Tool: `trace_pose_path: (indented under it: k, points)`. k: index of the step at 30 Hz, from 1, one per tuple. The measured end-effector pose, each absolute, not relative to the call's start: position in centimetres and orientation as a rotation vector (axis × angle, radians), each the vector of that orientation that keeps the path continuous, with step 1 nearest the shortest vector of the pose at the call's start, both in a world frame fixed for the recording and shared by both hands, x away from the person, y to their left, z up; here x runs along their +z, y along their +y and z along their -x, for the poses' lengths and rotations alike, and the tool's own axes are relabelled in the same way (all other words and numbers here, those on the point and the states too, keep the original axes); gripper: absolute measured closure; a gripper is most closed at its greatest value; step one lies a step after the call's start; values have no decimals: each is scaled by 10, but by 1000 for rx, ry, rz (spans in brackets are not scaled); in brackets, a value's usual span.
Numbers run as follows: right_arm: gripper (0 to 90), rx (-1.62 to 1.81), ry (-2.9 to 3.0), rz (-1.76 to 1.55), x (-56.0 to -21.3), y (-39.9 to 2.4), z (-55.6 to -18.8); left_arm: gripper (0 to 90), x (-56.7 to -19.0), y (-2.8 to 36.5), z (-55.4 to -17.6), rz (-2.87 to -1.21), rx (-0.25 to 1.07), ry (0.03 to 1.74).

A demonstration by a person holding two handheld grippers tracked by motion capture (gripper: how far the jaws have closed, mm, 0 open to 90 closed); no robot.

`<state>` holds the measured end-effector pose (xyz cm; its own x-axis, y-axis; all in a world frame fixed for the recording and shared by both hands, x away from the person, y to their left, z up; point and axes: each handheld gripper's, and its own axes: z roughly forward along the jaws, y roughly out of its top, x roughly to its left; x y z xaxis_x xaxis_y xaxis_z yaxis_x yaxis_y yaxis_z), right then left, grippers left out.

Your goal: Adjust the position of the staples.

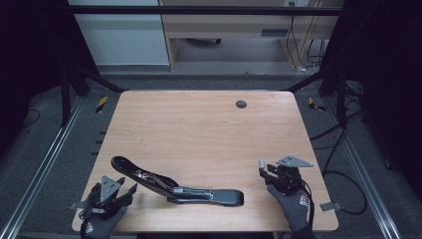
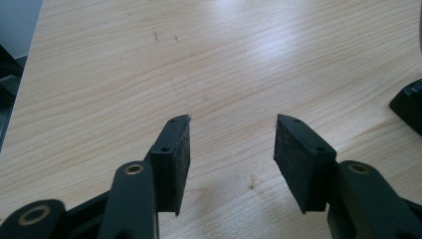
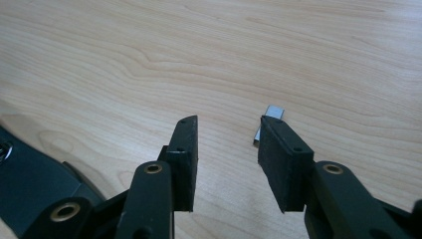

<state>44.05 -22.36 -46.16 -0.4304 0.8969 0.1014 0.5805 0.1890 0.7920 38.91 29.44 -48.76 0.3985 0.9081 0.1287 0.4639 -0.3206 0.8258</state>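
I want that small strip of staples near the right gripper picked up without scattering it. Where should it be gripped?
Grip the staple strip across its narrow width, from above. It lies flat on the table, thin and long, so its two long sides probably give the fingers the steadiest hold.

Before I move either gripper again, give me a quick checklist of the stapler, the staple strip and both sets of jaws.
1. Stapler lying opened out flat on the table: ok.
2. Left gripper open with nothing between the pads: ok.
3. Right gripper open and empty: ok.
4. Staple strip lying on the table just past the right gripper's tip, apart from the stapler: ok.
5. Staple strip touching a right pad: cannot tell.
6. Staples already in the stapler's channel: cannot tell.
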Motion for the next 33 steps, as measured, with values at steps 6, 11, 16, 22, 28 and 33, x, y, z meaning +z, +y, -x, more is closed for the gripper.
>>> trace_pose_path:
  k: [6, 11, 16, 22, 28, 33]
  points:
    - [602, 1083, 2071, -1398, -457, -222, -452, 478, -487, 297, -389, -1929, 787, 1184]
    - [612, 1054, 2056, -1399, -453, -221, -463, 478, -487, 297, -389, -1928, 790, 1187]
    - [617, 1025, 2046, -1412, -451, -220, -475, 478, -487, 297, -389, -1929, 791, 1189]
    - [634, 994, 2057, -1428, -452, -217, -486, 480, -487, 297, -389, -1922, 791, 1198]
    - [667, 950, 2070, -1452, -456, -213, -497, 481, -487, 297, -389, -1929, 791, 1192]
    - [690, 887, 2091, -1484, -465, -210, -504, 482, -487, 297, -389, -1929, 790, 1192]
